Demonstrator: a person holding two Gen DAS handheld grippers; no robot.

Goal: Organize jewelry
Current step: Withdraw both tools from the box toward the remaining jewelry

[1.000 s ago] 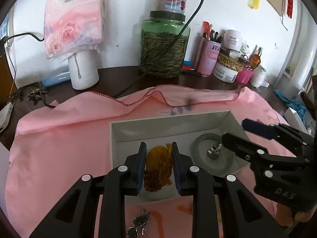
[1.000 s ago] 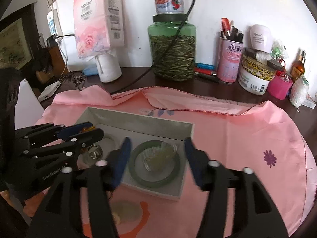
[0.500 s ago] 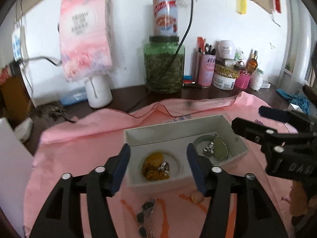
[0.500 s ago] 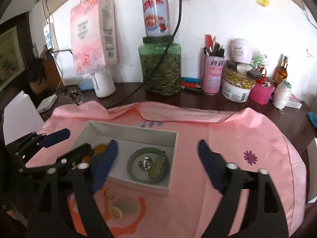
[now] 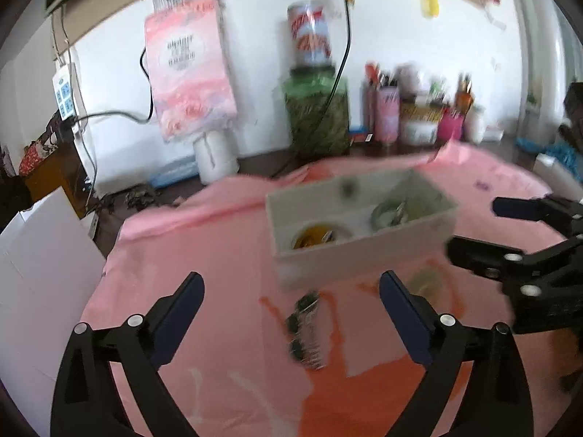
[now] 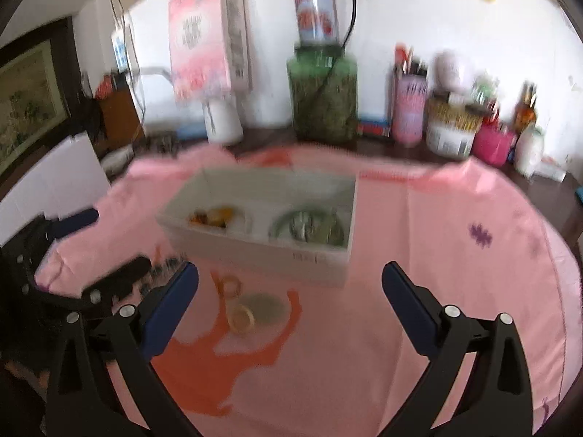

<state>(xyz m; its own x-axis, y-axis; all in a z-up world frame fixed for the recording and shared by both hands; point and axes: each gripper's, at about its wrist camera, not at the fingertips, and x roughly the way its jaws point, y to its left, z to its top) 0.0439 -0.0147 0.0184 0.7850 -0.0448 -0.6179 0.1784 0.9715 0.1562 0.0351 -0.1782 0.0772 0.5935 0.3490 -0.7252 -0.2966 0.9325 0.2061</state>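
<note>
A white open box (image 5: 364,251) sits on the pink cloth (image 5: 204,247); it also shows in the right wrist view (image 6: 262,251). Inside lie amber jewelry (image 5: 313,238) (image 6: 213,216) on the left and a green bangle (image 5: 391,215) (image 6: 309,225) with small pieces on the right. A dark beaded piece (image 5: 304,324) lies on the cloth in front of the box. Two yellow rings (image 6: 240,318) and a pale green disc (image 6: 264,307) lie nearby. My left gripper (image 5: 291,306) is open and empty, pulled back from the box. My right gripper (image 6: 291,295) is open and empty, also back from the box.
A green jar (image 6: 322,98) with a can on top, a pink tissue pack (image 5: 189,69), a white cup (image 6: 222,120), pen holders and cosmetic jars (image 6: 452,127) line the wall behind. A white box (image 5: 40,273) stands at the left.
Both grippers have pulled back and up from the box and opened wide. The left gripper let go of the amber jewelry, which now lies in the box. Current views are motion-blurred.
</note>
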